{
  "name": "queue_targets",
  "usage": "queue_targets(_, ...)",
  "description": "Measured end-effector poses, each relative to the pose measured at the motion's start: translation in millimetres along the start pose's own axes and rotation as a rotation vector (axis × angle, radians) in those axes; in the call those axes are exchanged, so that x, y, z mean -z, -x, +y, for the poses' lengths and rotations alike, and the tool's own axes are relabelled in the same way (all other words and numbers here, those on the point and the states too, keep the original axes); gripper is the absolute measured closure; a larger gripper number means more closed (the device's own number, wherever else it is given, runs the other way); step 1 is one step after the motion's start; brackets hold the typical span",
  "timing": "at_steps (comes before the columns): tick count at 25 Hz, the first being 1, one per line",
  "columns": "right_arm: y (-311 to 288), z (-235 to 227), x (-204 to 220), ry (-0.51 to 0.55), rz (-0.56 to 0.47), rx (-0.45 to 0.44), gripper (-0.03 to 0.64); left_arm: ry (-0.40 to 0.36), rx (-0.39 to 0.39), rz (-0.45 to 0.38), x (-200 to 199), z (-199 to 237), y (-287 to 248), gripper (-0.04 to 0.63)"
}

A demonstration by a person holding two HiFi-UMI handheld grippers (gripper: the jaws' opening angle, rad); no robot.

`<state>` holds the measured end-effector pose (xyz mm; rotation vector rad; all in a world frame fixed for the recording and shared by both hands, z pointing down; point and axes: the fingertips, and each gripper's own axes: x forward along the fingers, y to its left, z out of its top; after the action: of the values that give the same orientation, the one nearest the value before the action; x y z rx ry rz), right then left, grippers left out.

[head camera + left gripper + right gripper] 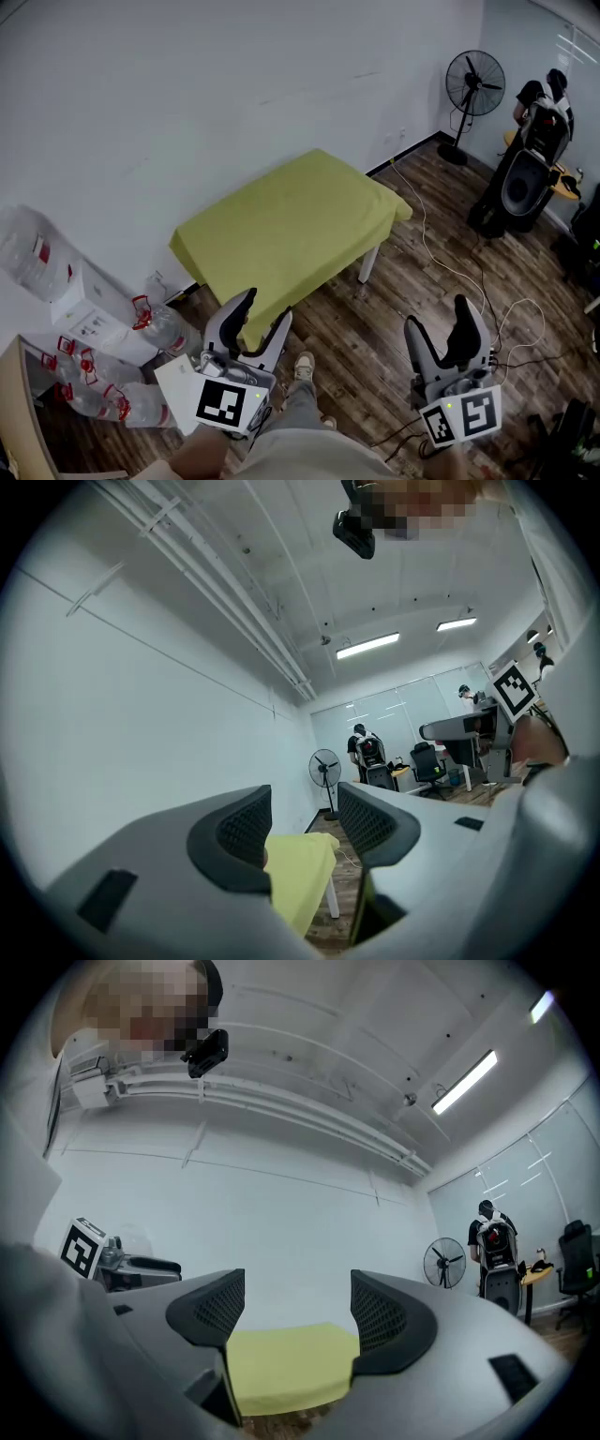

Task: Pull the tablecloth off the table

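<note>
- Left gripper [264,309]: grey two-jaw tool, jaws apart, nothing between the pads.
- Right gripper [437,314]: same build, jaws spread wider, also empty, held over the dark wooden plank floor [394,309].
- Yellow-green rectangular fabric tablecloth [291,225]: draped over the white-legged desk [368,262]. Its hanging edge is near ahead of the left gripper and untouched. It lies farther ahead and to the left of the right gripper.
- Black pedestal fan [475,84]: far ahead and right of both grippers, beside the wall.
</note>
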<state>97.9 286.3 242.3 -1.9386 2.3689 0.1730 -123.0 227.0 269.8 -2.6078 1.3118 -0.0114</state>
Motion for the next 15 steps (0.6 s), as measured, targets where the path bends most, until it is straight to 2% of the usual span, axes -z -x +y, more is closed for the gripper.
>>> queue_targets(8, -65.0, -4.7, 33.1, 0.061, 0.094, -0.096, 0.258, 0.029, -0.032, -0.004, 22.2, 36.5, -51.5, 0.367)
queue_targets(15, -128.4, -15.5, 29.4, 0.006, 0.038, -0.102, 0.258, 0.041, -0.050, 0.004, 31.5, 81.1, -91.1, 0.367)
